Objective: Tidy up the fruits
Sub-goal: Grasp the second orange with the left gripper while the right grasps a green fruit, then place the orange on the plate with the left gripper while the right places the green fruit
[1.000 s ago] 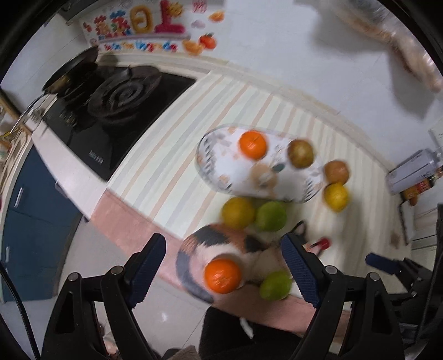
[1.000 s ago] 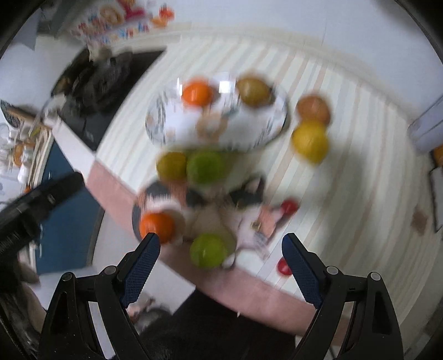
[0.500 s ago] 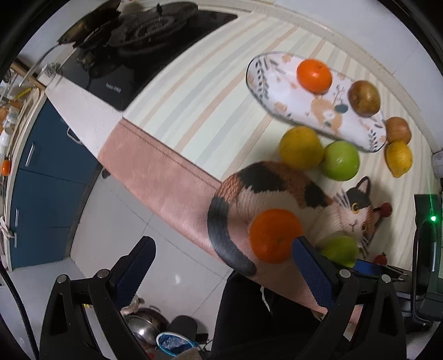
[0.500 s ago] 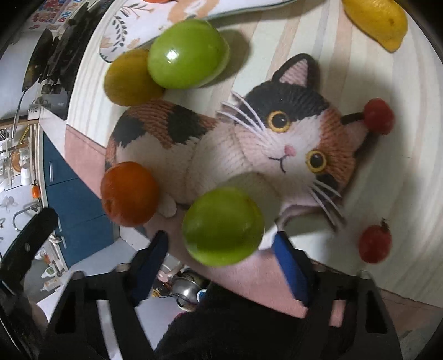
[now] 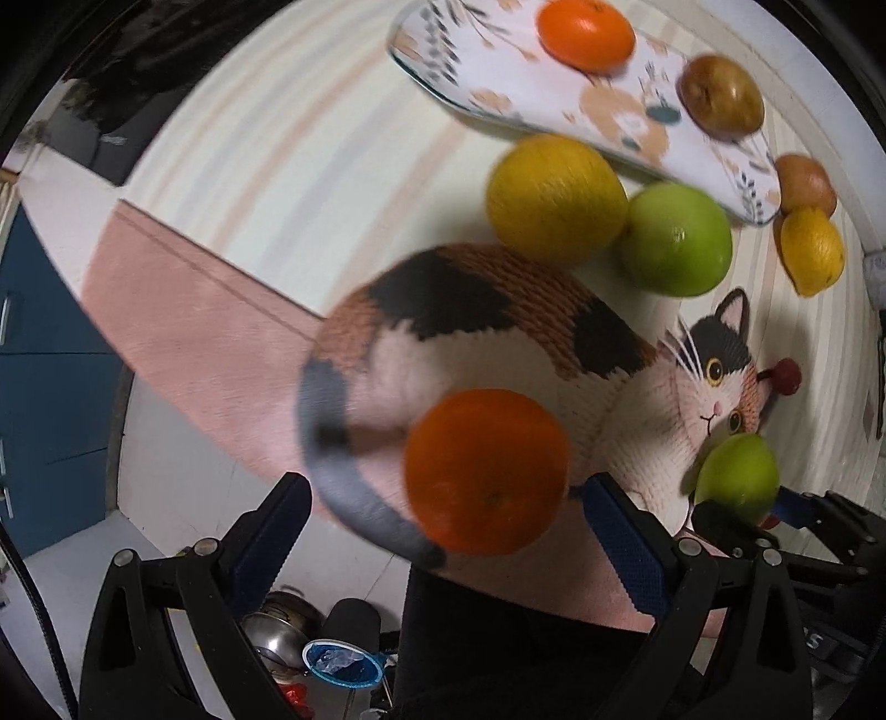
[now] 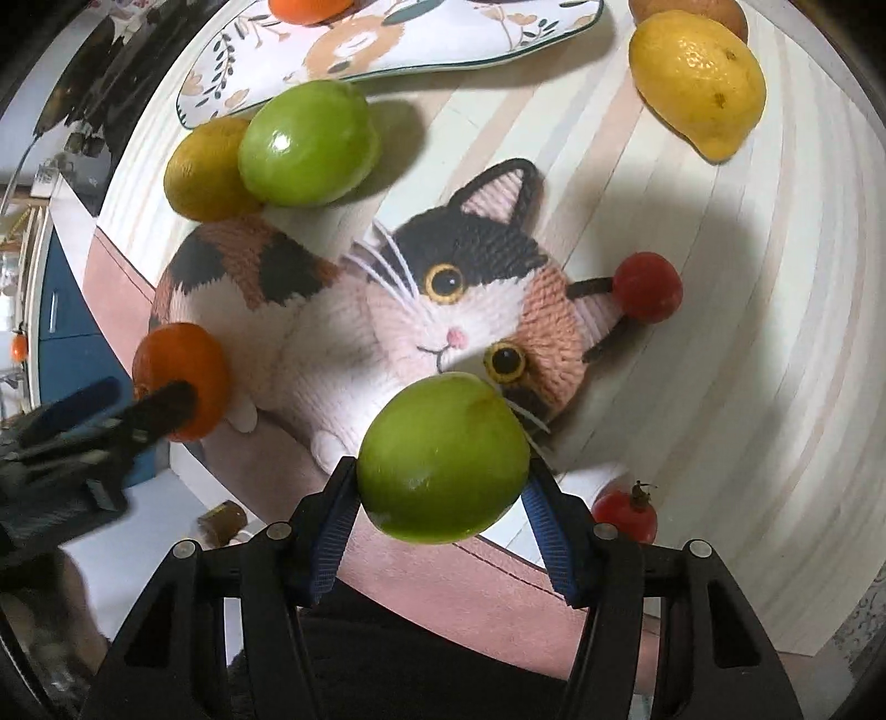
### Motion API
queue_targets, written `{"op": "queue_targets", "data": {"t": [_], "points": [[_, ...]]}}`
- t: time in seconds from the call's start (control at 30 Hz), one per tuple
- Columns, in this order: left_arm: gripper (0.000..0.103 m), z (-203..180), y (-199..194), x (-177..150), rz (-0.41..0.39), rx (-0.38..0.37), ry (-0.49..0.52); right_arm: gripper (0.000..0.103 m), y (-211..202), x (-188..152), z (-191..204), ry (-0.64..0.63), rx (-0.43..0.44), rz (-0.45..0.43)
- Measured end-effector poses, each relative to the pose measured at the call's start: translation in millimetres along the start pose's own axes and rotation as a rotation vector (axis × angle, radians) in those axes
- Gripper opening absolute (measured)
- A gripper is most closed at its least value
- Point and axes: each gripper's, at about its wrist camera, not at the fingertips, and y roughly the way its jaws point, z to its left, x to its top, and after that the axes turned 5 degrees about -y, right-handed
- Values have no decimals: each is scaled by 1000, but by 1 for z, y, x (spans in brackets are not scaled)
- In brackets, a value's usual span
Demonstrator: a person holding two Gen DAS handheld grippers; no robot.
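My right gripper point(image 6: 437, 498) is shut on a green fruit point(image 6: 443, 458) over the cat-shaped mat point(image 6: 387, 310); the same fruit shows in the left wrist view point(image 5: 733, 476). My left gripper point(image 5: 443, 531) is open, with an orange point(image 5: 486, 471) between its fingers at the mat's near edge. It is also in the right wrist view point(image 6: 180, 376). A patterned plate point(image 5: 498, 72) holds an orange point(image 5: 586, 34) and a brown fruit point(image 5: 721, 97).
A yellow fruit point(image 5: 556, 198) and a green fruit point(image 5: 676, 239) lie beside the plate. A lemon point(image 6: 698, 83) and a brown fruit point(image 5: 804, 183) lie right of it. Two small red fruits point(image 6: 647, 294) point(image 6: 626, 515) lie near the mat. The counter edge is close below.
Both grippers moved closer to the fruits. The right gripper closed on the green fruit. The orange now sits between the open left fingers.
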Motion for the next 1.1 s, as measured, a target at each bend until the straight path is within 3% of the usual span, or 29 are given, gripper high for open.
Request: {"op": "queue_targets", "data": {"t": [0.07,0.1,0.13,0.17,0.3,0.63,0.8,0.97,1.1], "points": [[88,-5,7,1,2,-6,15,62,-1,4,-3,8,2,-3],[73,-7,10,2,8,-7,19,62,-1,4,-4,10,4,-2],[65,-8,13,2,17,-26,21,62,0,5,-3,14,7,-1],[62,-9,15,2,21,-50,14,62,-1,3,-5,15,10,-2],[62,-16,12,-2,-20,-18,34,62,0,3,-8,24,20,-8],[62,-16,3,-1,-42,-29,22,62,-5,14,5,21,21,-69],[62,-15,-46,10,-97,-103,28,62,-37,29,3,40,66,-138],[62,-22,-102,53,-189,-153,57,62,-73,74,15,37,78,-219],[62,-21,-113,109,-231,-112,72,62,-75,120,22,60,75,-242]]}}
